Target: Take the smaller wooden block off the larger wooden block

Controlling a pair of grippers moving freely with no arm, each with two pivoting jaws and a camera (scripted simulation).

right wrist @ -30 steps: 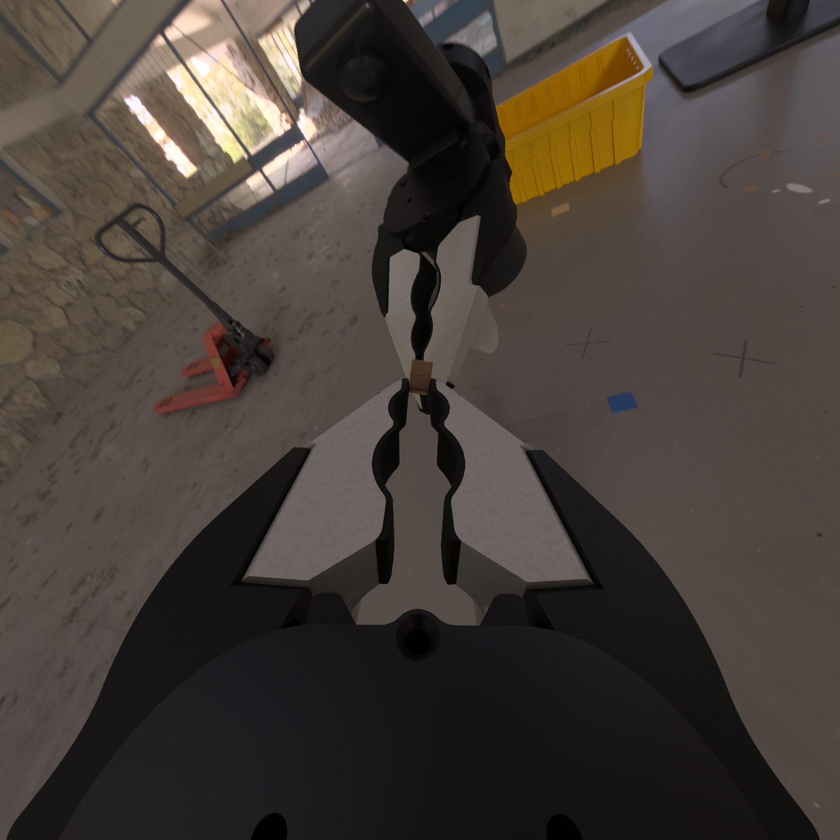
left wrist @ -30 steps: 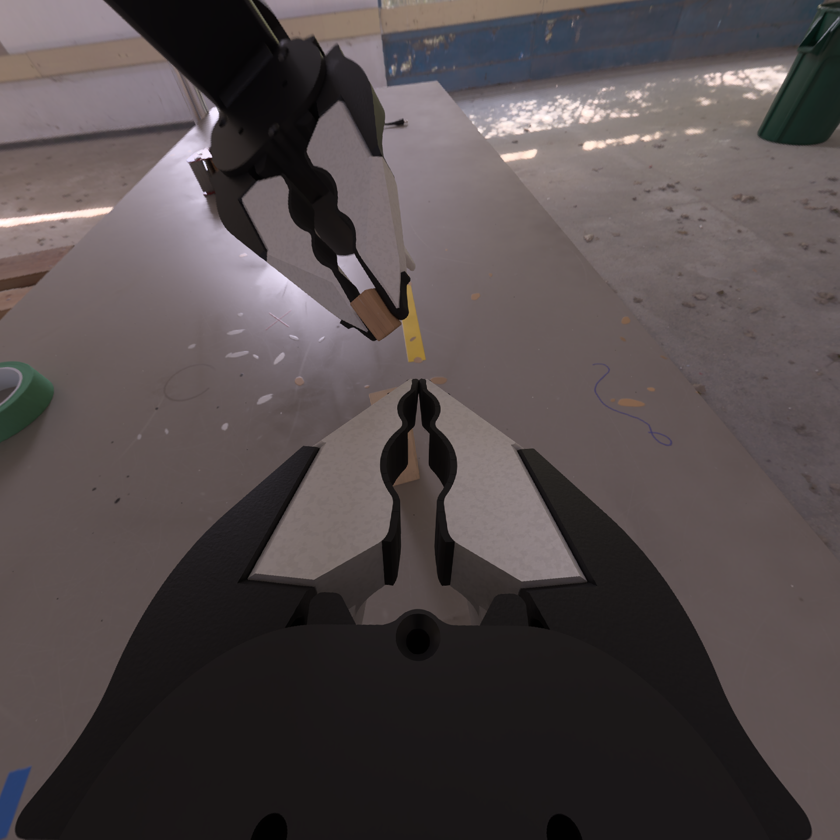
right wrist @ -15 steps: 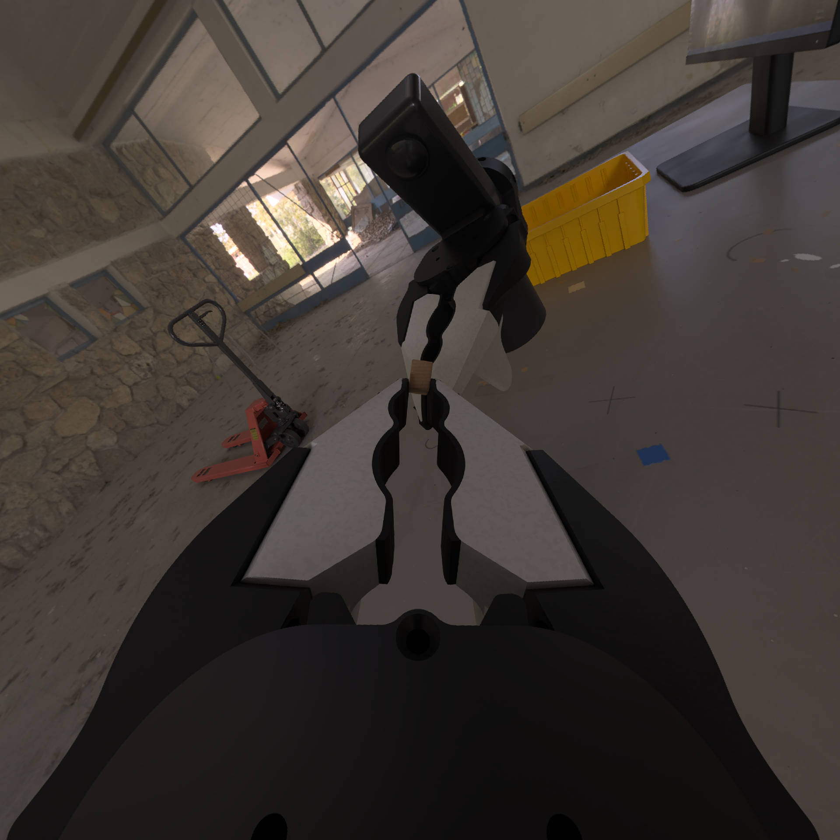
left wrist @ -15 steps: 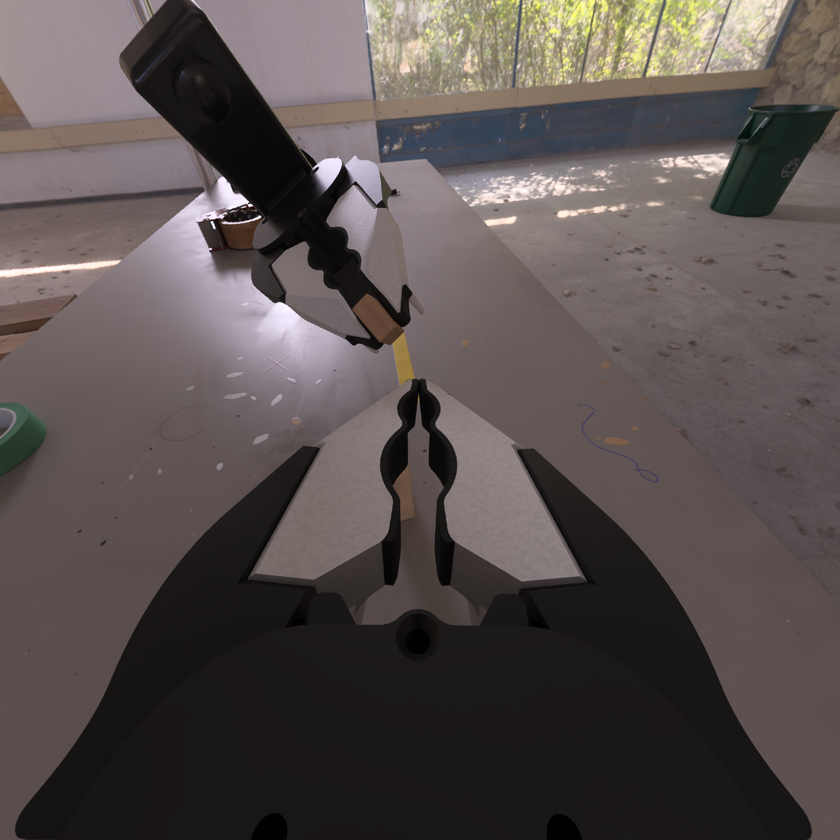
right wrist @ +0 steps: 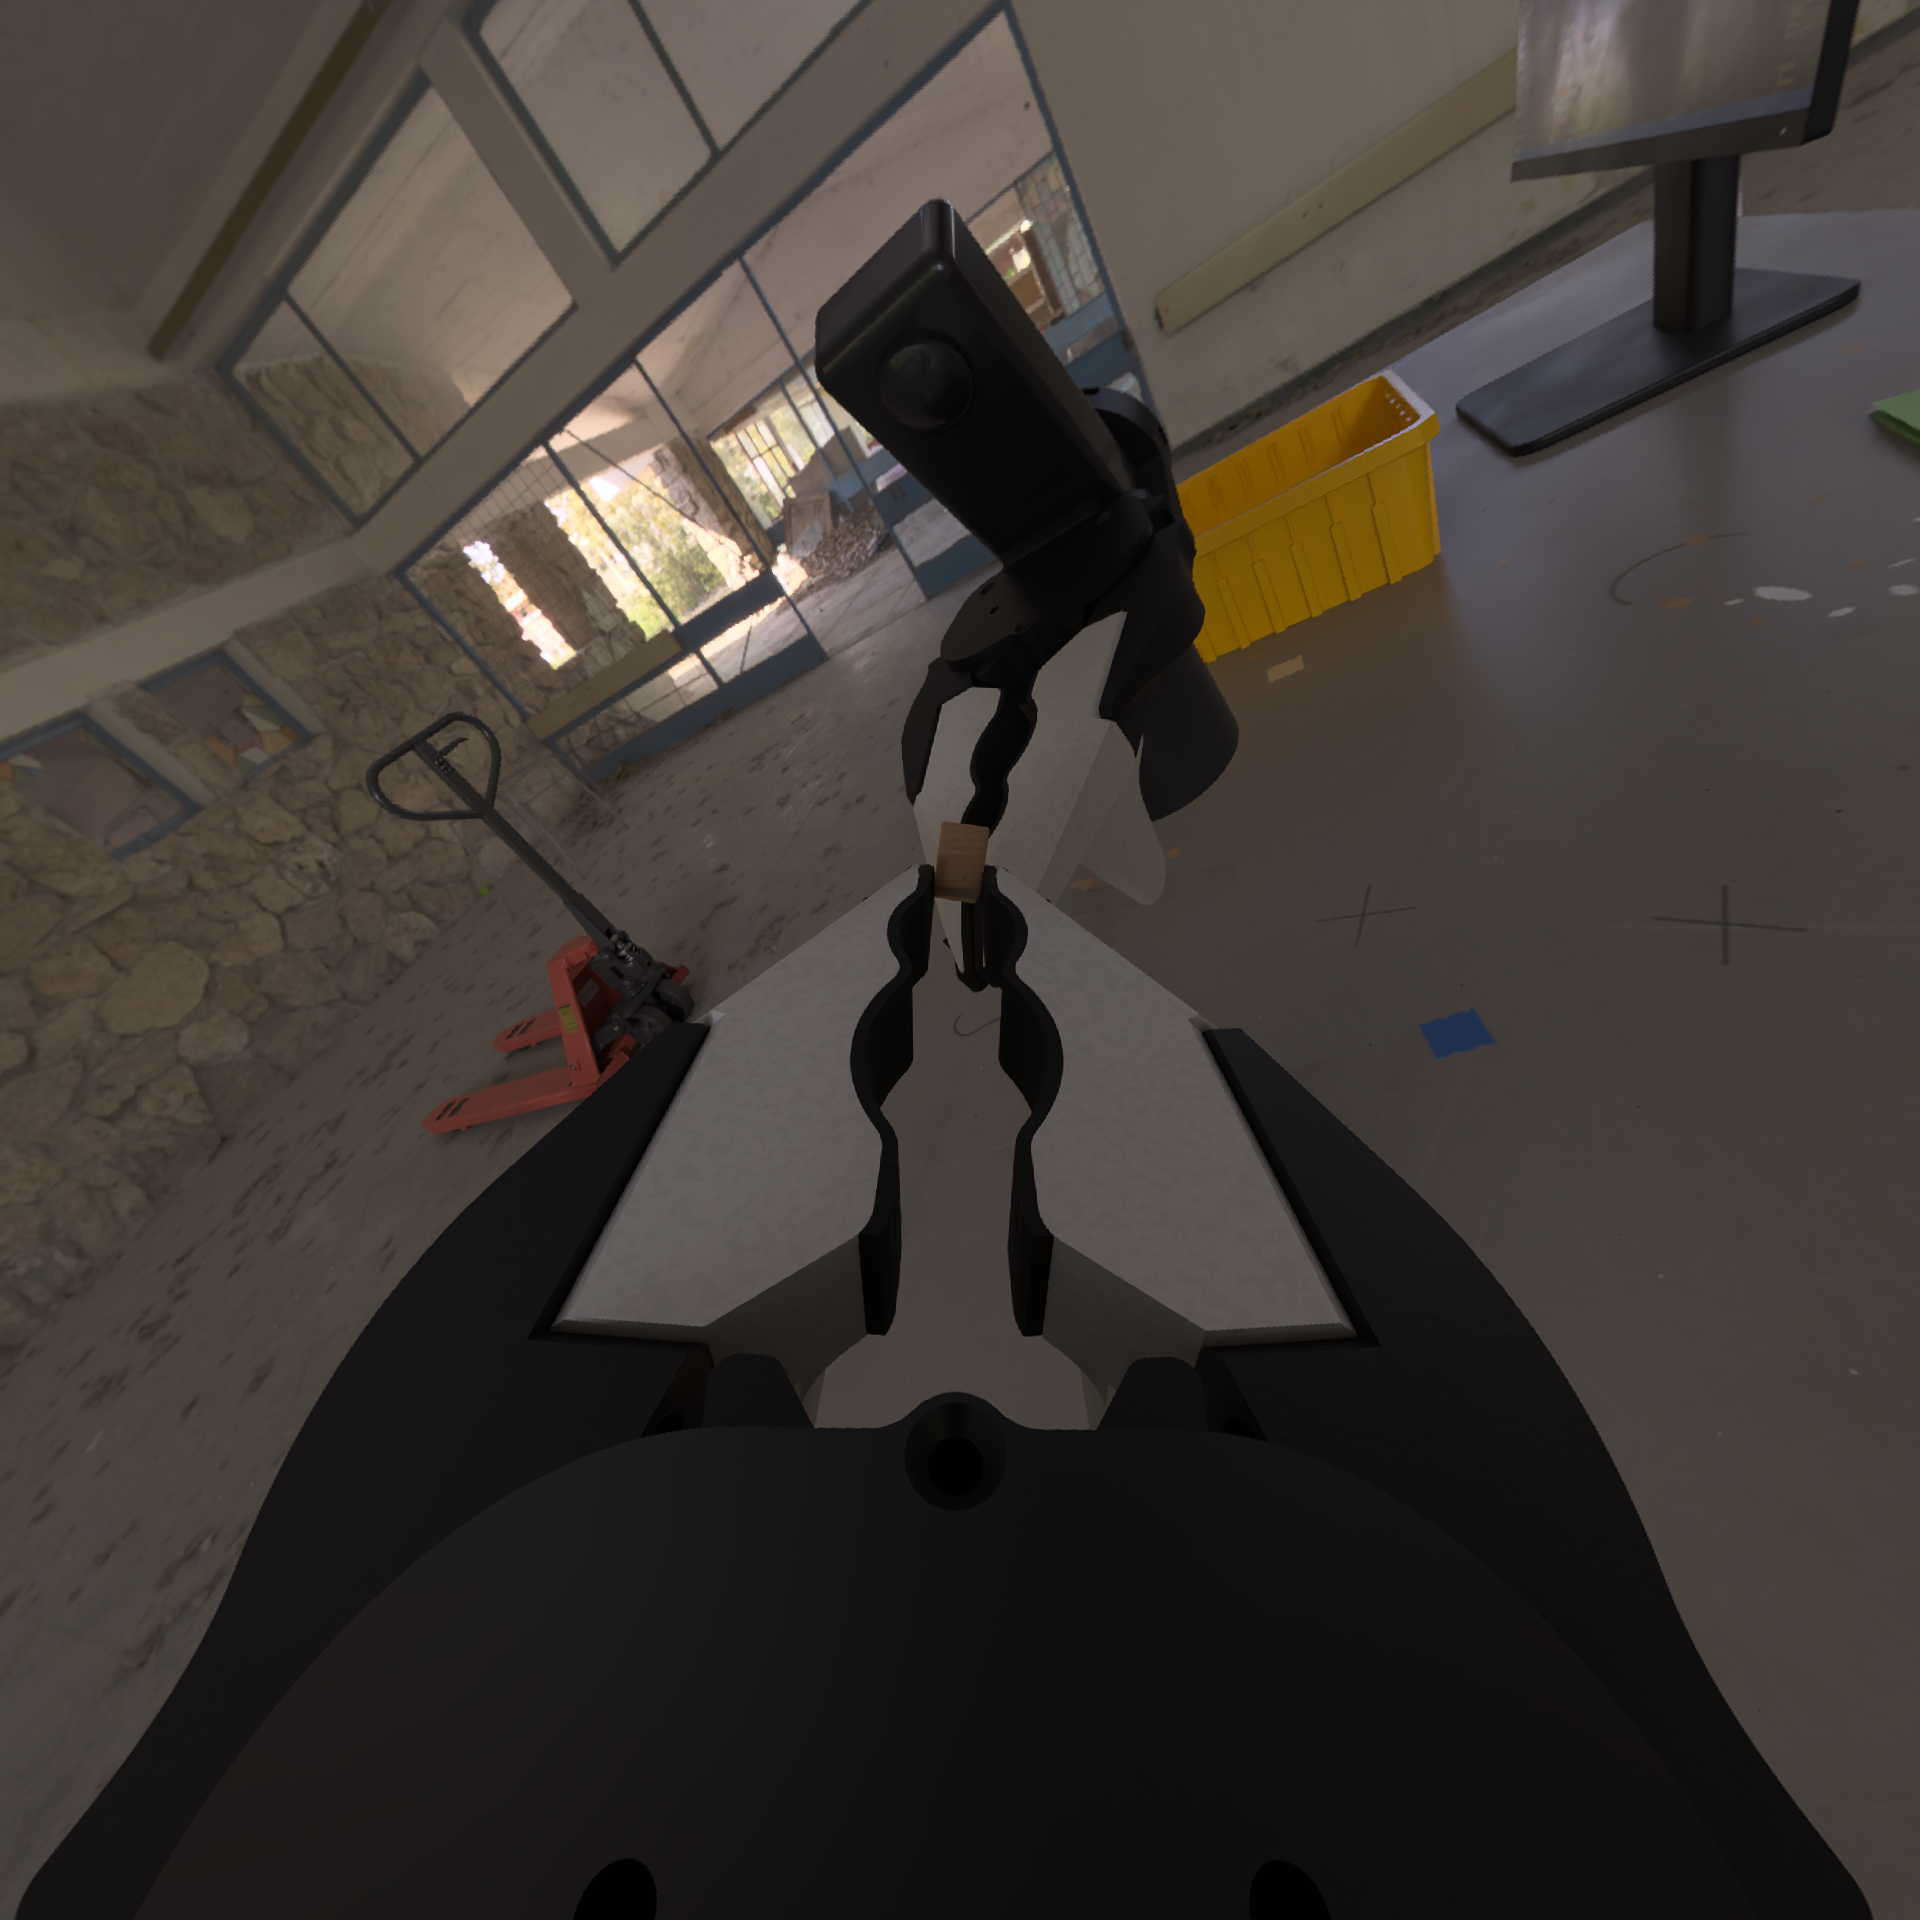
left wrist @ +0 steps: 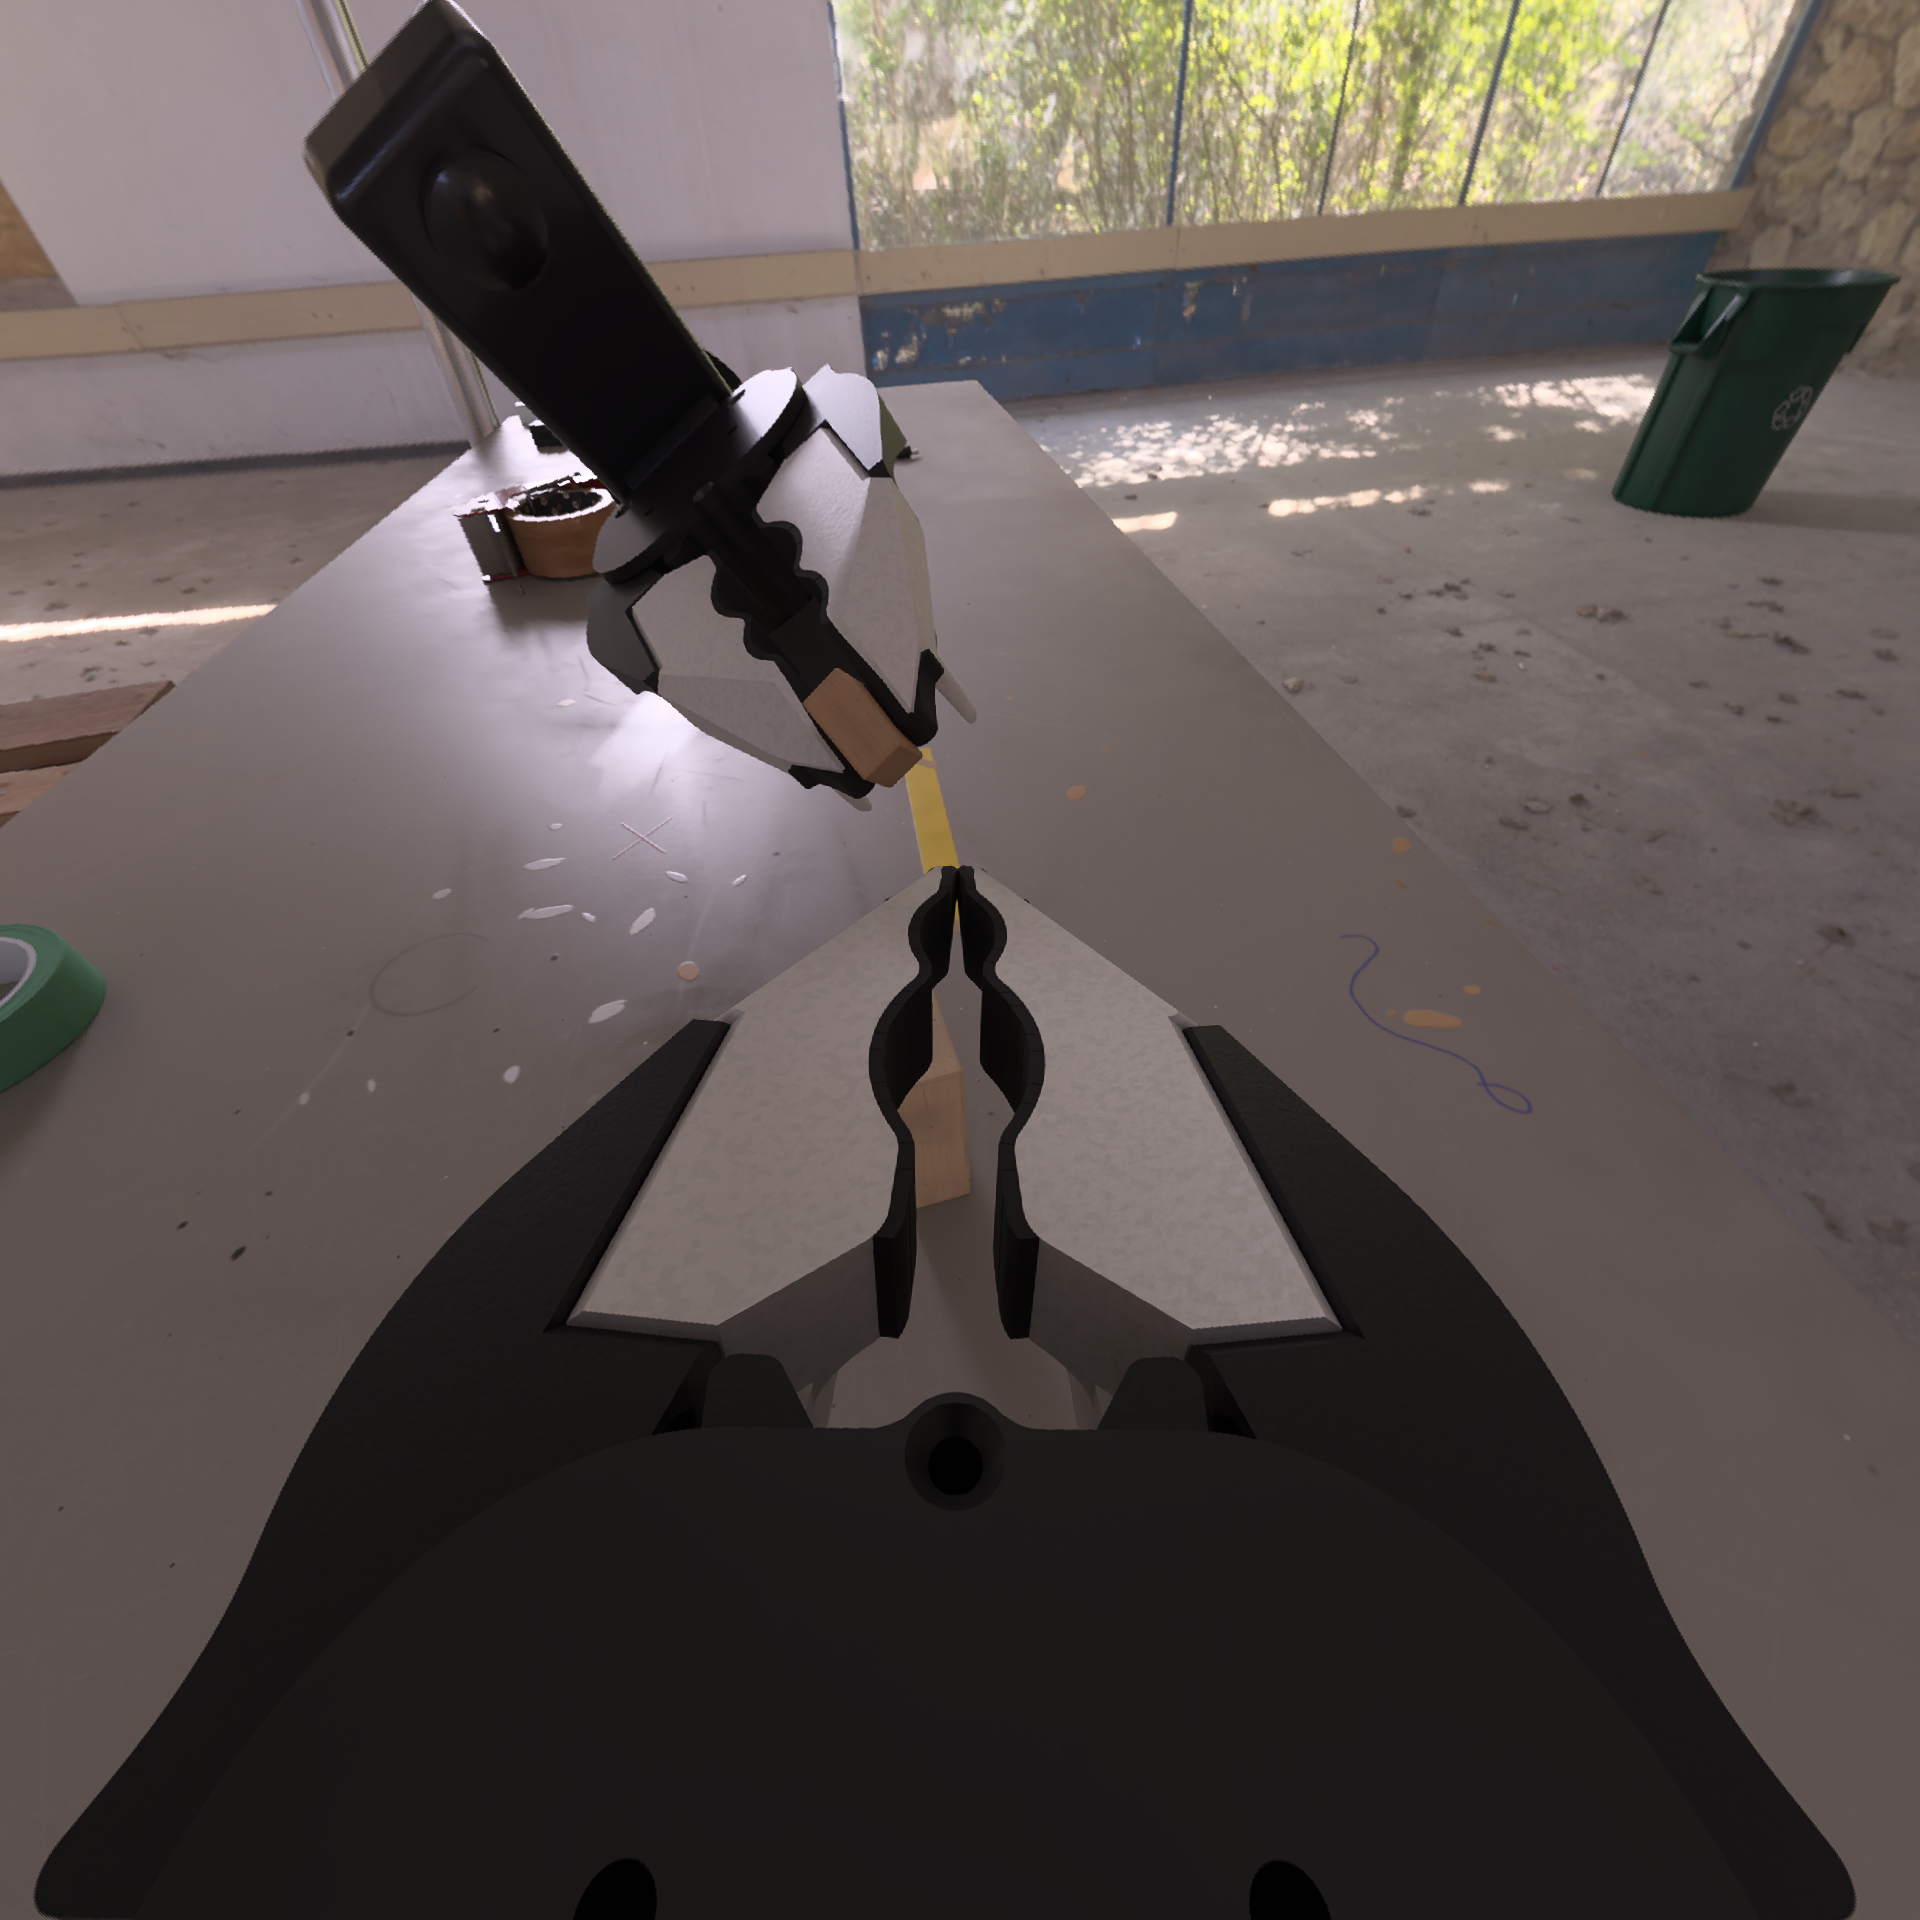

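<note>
The smaller wooden block (right wrist: 958, 860) is pinched between the tips of my right gripper (right wrist: 956, 894), held in the air. In the left wrist view the right gripper (left wrist: 873, 774) hangs tilted above the grey table (left wrist: 312, 1091) with the same block (left wrist: 857, 722) in its tips. My left gripper (left wrist: 956, 883) is shut with its tips together and nothing between them. The larger wooden block (left wrist: 940, 1132) stands on the table under its fingers, seen only through the gap between them. In the right wrist view the left gripper (right wrist: 971, 971) points down just beyond my right tips.
A green tape roll (left wrist: 42, 997) lies at the table's left. A brown pot (left wrist: 556, 530) stands at the far end, and a yellow strip (left wrist: 930, 821) is ahead. The table's right edge drops to the floor. A yellow crate (right wrist: 1320, 520) and monitor stand (right wrist: 1662, 343) sit on the other side.
Both grippers have risen and tilted up. The right gripper has carried the smaller block up and farther from the left gripper. The larger block has stayed on the table.
</note>
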